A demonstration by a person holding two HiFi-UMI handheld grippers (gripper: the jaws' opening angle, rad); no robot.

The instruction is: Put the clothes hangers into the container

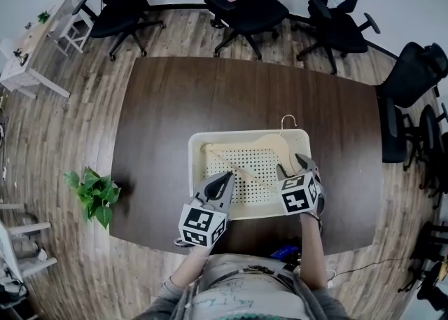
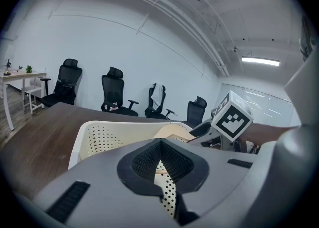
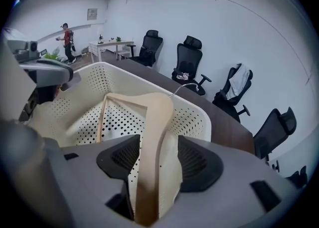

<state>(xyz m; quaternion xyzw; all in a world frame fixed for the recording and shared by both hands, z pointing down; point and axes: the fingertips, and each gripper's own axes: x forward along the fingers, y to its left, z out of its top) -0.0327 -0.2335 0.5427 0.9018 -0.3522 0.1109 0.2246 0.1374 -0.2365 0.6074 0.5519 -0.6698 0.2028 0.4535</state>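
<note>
- Currently the wooden hanger (image 3: 158, 117) lies inside the cream perforated container (image 1: 194, 171). One arm slants across the floor, and the metal hook (image 1: 288, 121) pokes over the far rim.
- The right gripper (image 1: 292, 166) reaches in over the container's near right corner. Its jaws are spread wide, and the hanger's arm runs up between them without being pinched.
- The left gripper (image 1: 225, 177) hangs over the container's near left part with its jaw tips together and nothing between them.
- No other object shows in the container, and much of its dotted floor is bare.
- The brown table (image 1: 175, 101) has broad open room beyond, left and right of the container, and only a narrow strip on the near side.
- Black office chairs (image 1: 241, 0) stand past the table's far edge, and a potted plant (image 1: 92, 192) sits on the floor well to the container's left.
- The marker cubes cover the container's near rim.
- The hanger's near end is hidden under the right gripper.
- Whether a second hanger lies beneath the first is hard to make out.
</note>
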